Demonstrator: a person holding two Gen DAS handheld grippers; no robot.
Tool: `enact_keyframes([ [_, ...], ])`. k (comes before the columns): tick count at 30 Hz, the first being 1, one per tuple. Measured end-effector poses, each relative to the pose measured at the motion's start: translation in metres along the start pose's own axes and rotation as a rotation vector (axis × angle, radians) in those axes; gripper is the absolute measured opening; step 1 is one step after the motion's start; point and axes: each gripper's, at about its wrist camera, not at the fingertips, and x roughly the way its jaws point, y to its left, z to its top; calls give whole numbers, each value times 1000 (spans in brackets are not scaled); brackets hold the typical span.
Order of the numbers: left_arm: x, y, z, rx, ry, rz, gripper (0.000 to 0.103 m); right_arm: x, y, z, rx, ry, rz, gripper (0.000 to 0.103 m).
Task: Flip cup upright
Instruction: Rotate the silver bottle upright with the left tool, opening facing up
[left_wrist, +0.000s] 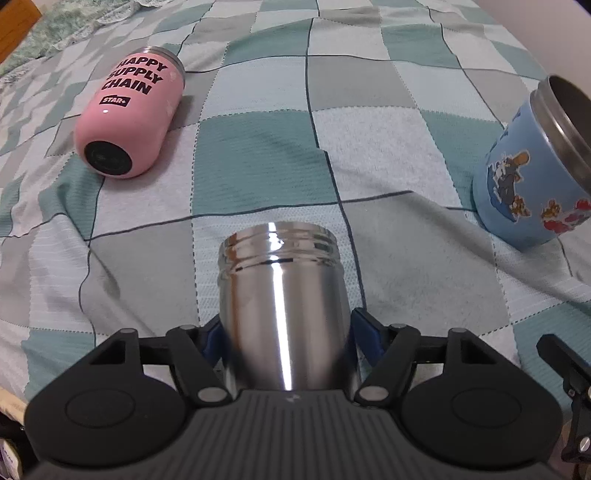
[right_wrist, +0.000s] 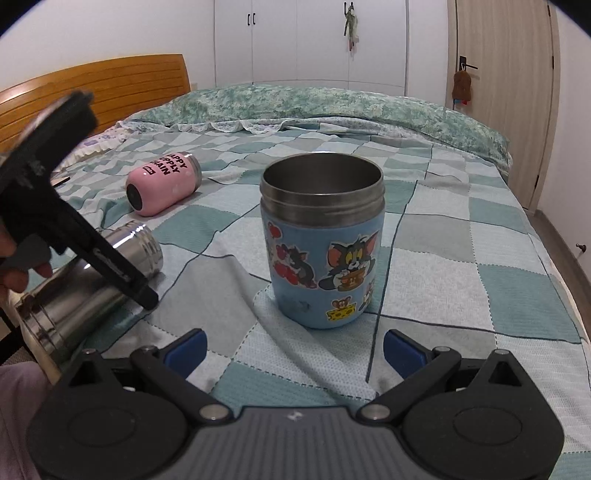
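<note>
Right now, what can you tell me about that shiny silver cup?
The silver cup looks like polished steel, a plain cylinder with screw threads around its mouth and no lid. It is tilted, mouth pointing away and slightly up, not yet upright. The left hand-held gripper grips its body between blue fingers. In the right wrist view it hangs low over the checked blanket; whether it touches the blanket is unclear.

A steel cup (left_wrist: 284, 306) is lying between the left gripper (left_wrist: 286, 339) jaws; a lettered cup (left_wrist: 127, 114) is lying ahead-left, a sticker cup (left_wrist: 532, 188) standing ahead-right, all on the bed (left_wrist: 258, 155).
</note>
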Motion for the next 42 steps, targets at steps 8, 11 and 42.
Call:
enact_keyframes([
  [8, -16, 1, -11, 2, -108, -70, 64, -6, 3, 2, 1, -13, -11, 102],
  [11, -32, 5, -20, -1, -175, -107, 63, -9, 3, 1, 5, -18, -11, 102],
  [42, -52, -17, -45, -8, -706, -146, 62, -9, 7, 0, 78, -78, -37, 102],
])
